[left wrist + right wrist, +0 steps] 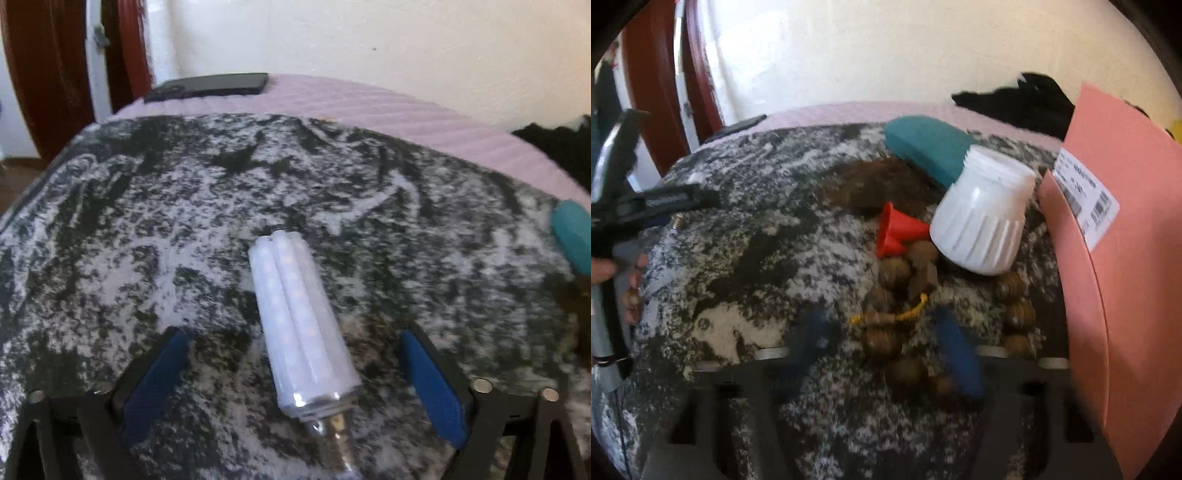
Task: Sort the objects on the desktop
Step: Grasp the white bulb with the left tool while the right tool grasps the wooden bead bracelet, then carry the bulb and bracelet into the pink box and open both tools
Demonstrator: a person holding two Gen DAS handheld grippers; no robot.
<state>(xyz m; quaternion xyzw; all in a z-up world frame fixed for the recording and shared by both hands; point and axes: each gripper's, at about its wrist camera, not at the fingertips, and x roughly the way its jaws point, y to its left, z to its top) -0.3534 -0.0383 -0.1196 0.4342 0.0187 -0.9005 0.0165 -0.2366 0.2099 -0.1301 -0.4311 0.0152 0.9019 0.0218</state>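
A white LED corn bulb (299, 314) lies on the black-and-white mottled cloth (147, 221), its metal base toward the camera. My left gripper (291, 338) straddles it, open, with a gap between each blue pad (159, 373) and the bulb. In the right wrist view a string of brown wooden beads (886, 332) on yellow cord lies between the blurred blue fingers (955, 350) of my right gripper (882, 325). The fingers stand apart and do not visibly press on the beads.
Behind the beads lie a red cone (897, 229), a tipped white plastic jar (982, 214), a teal case (923, 147) and a brown fuzzy patch (871, 184). A pink envelope (1119, 258) stands at the right. A black phone (210, 86) lies on the pink cover (369, 107) at the back. A hand (602, 269) shows at the left.
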